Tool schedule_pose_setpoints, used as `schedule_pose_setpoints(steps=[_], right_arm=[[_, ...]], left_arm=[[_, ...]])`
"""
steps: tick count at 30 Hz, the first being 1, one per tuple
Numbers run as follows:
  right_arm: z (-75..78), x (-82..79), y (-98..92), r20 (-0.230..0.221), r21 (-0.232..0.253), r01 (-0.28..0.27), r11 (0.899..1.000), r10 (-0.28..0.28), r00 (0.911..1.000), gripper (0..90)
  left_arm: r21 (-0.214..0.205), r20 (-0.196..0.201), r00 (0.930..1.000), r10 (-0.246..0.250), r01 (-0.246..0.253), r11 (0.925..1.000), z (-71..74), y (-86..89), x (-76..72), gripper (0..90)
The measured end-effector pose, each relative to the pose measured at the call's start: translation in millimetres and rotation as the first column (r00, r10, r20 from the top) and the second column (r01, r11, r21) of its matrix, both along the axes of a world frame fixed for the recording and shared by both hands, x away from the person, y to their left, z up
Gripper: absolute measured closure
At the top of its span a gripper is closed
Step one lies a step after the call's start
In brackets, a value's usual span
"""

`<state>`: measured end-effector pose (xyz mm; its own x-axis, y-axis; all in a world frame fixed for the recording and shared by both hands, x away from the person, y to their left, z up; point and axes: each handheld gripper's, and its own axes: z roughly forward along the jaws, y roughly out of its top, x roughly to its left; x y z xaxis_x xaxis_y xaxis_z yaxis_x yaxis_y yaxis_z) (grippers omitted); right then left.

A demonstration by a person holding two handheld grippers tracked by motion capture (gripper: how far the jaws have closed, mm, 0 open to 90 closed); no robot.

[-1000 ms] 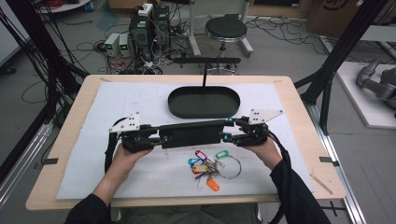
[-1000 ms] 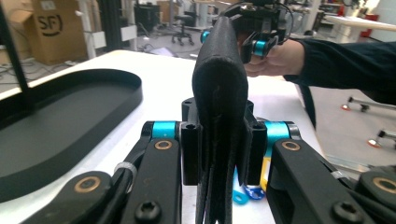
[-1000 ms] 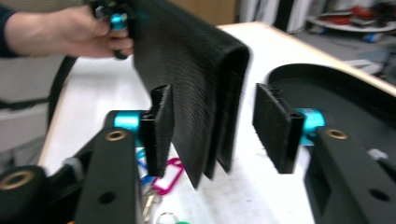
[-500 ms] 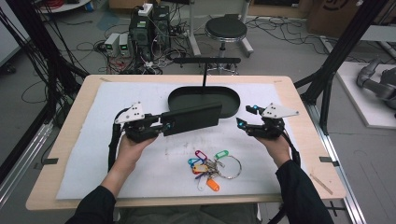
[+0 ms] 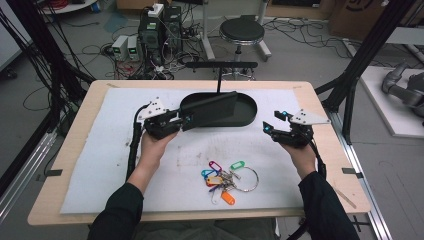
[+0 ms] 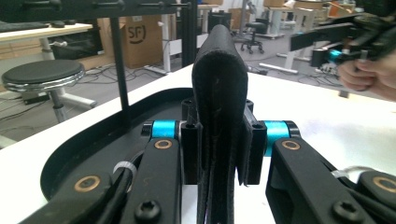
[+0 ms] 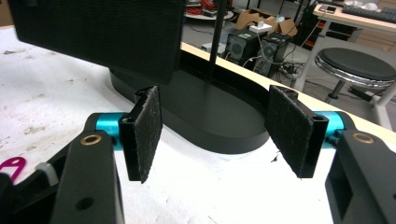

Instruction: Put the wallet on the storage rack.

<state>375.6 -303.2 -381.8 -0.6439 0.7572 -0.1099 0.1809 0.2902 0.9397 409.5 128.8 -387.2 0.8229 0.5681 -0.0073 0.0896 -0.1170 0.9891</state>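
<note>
Two grippers are in use. The left gripper [image 5: 186, 120] is clamped on one end of a flat black pouch [image 5: 212, 108]; in the left gripper view both pads press the pouch's [image 6: 219, 93] folded edge, which stands upright between the jaws of that gripper [image 6: 219, 156]. From the grip, the pouch extends toward 3 o'clock in the high view, above the left half of the black oval tray [image 5: 247, 111] and clear of the table. The tray sits at 12 o'clock on the white mat [image 5: 125, 165], with a thin black post [image 5: 219, 80] rising from its far rim.

The right gripper [image 5: 269, 124] is at 3 o'clock of the tray, apart from the pouch. Its jaws have just been opening; in the right gripper view the two felt pads [image 7: 148, 133] of this gripper [image 7: 219, 137] stand wide with nothing between them, and the pouch's [image 7: 98, 35] free end hangs beyond at 11 o'clock.

A bunch of keys with coloured tags [image 5: 226, 181] lies on the mat at 6 o'clock of the tray, between both forearms.
</note>
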Motion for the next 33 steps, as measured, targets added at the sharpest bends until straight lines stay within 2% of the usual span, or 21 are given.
schedule_pose_setpoints(steps=[6, 9, 17, 24, 31, 33], right_arm=[[-0.4, 0.1, 1.4, 0.003, -0.01, 0.003, 1.0, -0.003, 1.0, 37.4], [-0.3, -0.4, 1.9, 0.005, -0.018, 0.015, 1.0, -0.015, 0.9999, 37.5], [-0.3, -0.7, 1.2, 0.011, -0.018, 0.018, 1.0, -0.018, 0.9998, 37.7], [-1.3, -0.5, 1.1, 0.002, -0.016, 0.013, 1.0, -0.013, 0.9999, 37.8], [-1.0, -0.4, -1.2, 0.002, -0.005, 0.016, 1.0, -0.016, 0.9999, 38.0], [-1.7, -0.4, -1.6, 0.002, -0.004, 0.017, 1.0, -0.017, 0.9999, 37.9]], left_arm=[[0.028, 0.025, 0.9994, 0.023, -0.023, 0.9993, 0.2, -12.1, 17.0, 74.7], [0.032, 0.052, 0.998, 0.035, -0.037, 0.9988, -2.5, -19.3, 24.4, 74.7], [0.043, 0.019, 0.9989, 0.042, -0.043, 0.9982, -11.1, -40.7, 50.3, 74.7], [0.07, -0.008, 0.9986, 0.052, -0.051, 0.9962, -19.2, -58.9, 68.6, 74.7], [0.081, -0.025, 0.9955, 0.091, -0.089, 0.9927, -34.1, -62.9, 81.5, 74.7], [0.064, -0.038, 0.9951, 0.092, -0.089, 0.994, -36.7, -61.4, 83.4, 74.6]])
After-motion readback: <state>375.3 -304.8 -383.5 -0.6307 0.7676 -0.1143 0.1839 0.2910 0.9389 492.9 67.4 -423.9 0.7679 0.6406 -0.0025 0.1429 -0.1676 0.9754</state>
